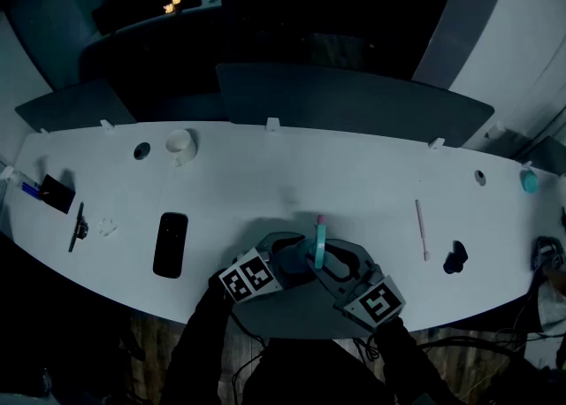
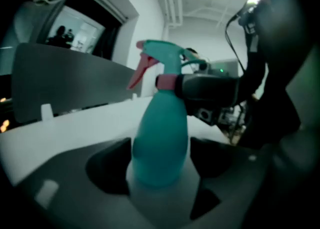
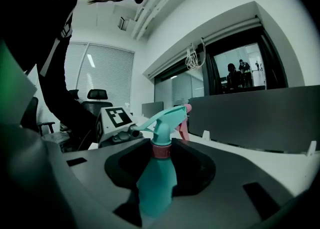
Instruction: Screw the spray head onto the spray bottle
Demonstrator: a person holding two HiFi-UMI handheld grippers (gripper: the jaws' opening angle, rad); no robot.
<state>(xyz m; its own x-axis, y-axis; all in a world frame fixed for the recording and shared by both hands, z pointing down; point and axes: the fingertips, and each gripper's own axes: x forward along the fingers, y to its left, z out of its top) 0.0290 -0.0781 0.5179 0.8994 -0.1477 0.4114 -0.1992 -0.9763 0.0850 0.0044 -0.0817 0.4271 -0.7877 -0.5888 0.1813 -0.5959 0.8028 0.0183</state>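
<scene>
Head view first. The spray bottle (image 1: 319,248) stands upright at six o'clock on the white table (image 1: 265,173), right by the near edge. My left gripper (image 1: 299,259) comes at it from eight o'clock and my right gripper (image 1: 339,263) from four o'clock. The marker cubes (image 1: 248,276) trail back toward me, with my dark sleeves (image 1: 205,332) behind them. The two tools meet in a shallow V, with the bottle at its point.

Left gripper view now. The teal body fills the centre, squarely between my left jaws. One pad sits at nine o'clock and the other at three, both against its flanks, so I'm clamped on the lower body. The spray head (image 2: 169,59) sits at twelve o'clock and its pink trigger (image 2: 140,73) pokes out toward eleven. My right tool reaches in from three o'clock at the pink collar (image 2: 166,81). This tool noses down a little.

Right gripper view. The collar is dead centre, pinched between my right jaws from nine and three o'clock. The head rises to twelve and the body drops to six. The left tool's cube shows at ten o'clock. This tool lies close to level. I can't tell how far the thread is seated.
</scene>
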